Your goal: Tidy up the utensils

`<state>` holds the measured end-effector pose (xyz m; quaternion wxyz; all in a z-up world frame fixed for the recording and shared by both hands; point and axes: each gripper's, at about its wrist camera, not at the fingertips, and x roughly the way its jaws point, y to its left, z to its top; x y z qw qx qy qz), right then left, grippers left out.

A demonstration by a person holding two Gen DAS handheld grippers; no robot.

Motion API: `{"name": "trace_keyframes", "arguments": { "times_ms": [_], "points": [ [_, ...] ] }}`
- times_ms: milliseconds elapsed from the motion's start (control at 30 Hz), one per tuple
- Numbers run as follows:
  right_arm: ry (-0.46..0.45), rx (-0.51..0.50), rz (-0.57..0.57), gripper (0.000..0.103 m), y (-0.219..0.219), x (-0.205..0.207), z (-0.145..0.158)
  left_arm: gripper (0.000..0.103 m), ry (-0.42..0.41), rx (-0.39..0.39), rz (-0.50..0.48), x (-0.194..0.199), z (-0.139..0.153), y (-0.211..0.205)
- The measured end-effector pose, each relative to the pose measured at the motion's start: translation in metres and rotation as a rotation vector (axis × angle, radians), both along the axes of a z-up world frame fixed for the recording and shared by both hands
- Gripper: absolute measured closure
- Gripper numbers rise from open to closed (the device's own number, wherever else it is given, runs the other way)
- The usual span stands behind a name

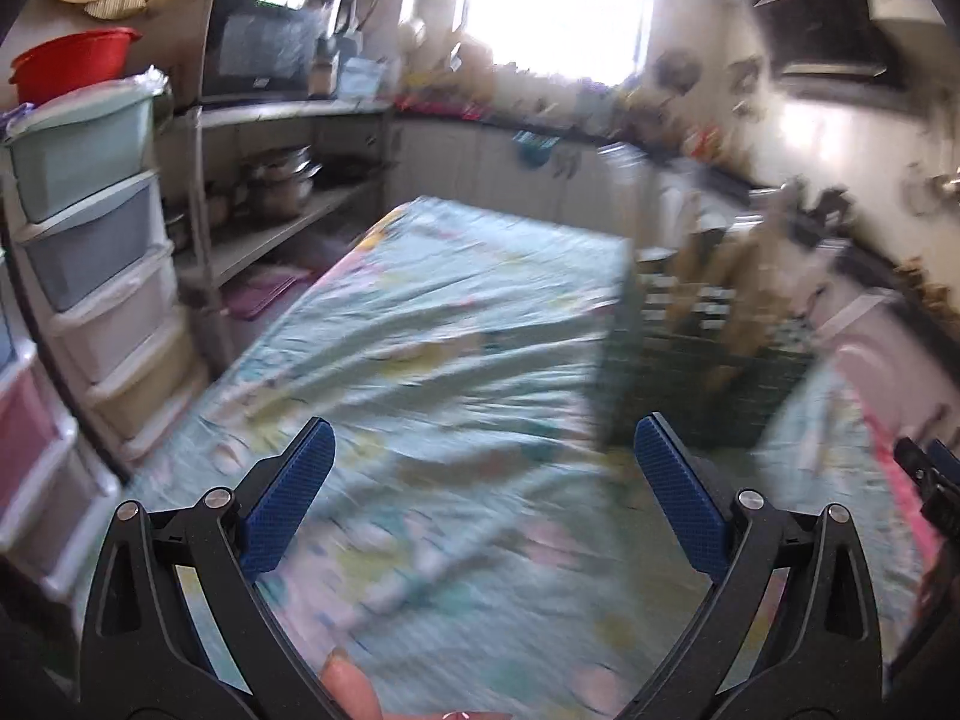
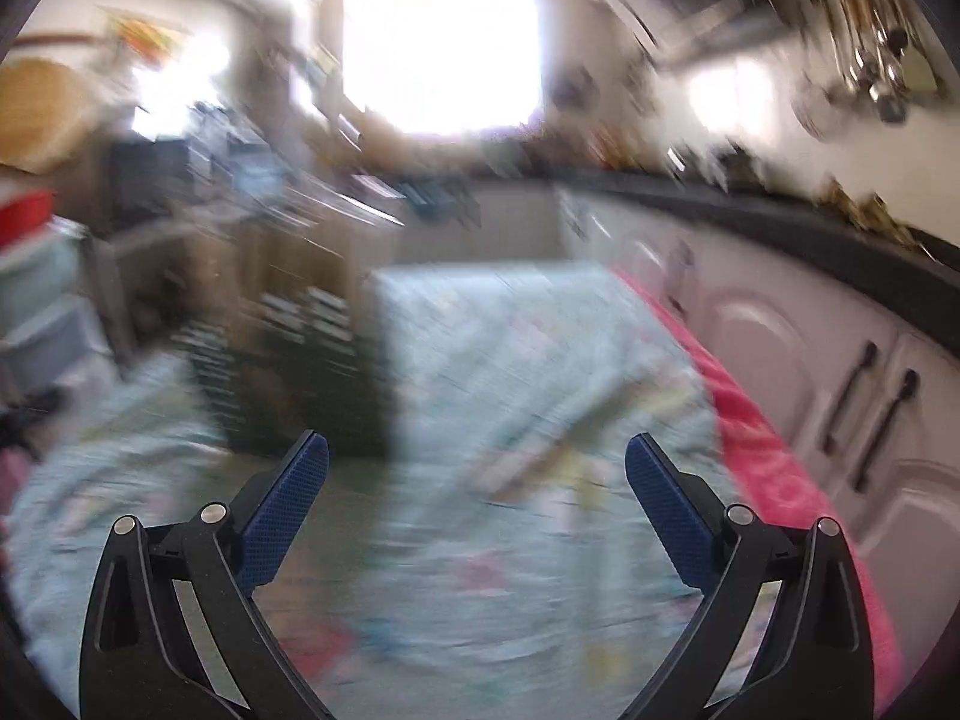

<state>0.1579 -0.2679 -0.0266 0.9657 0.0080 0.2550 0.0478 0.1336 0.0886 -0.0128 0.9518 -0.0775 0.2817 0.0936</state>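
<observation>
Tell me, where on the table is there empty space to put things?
The patterned tablecloth lies bare between the drawer tower and the dark basket. More bare cloth runs from the basket to the pink edge. The basket looks crowded. Both views are blurry.

Each camera sits just behind its own tool, looking forward and slightly down along the cloth-covered surface (image 1: 456, 324) toward the bright window (image 2: 438, 30). The left view angles toward the drawer tower (image 1: 90, 252); the right toward the cabinets (image 2: 810, 360). Both share the dark slatted basket (image 1: 708, 372) and the surface, blurred.
</observation>
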Motion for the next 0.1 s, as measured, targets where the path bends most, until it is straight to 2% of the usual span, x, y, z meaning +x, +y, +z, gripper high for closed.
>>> {"name": "trace_keyframes", "arguments": {
  "times_ms": [33, 100],
  "points": [
    [0.085, -0.015, -0.025, 0.006, -0.008, 0.022, -0.006, 0.011, 0.05, 0.022, 0.029, 0.019, -0.003, 0.013],
    [0.211, -0.051, -0.087, 0.006, -0.024, 0.059, -0.021, 0.011, 0.096, 0.016, 0.04, 0.04, -0.011, 0.028]
  ]
}}
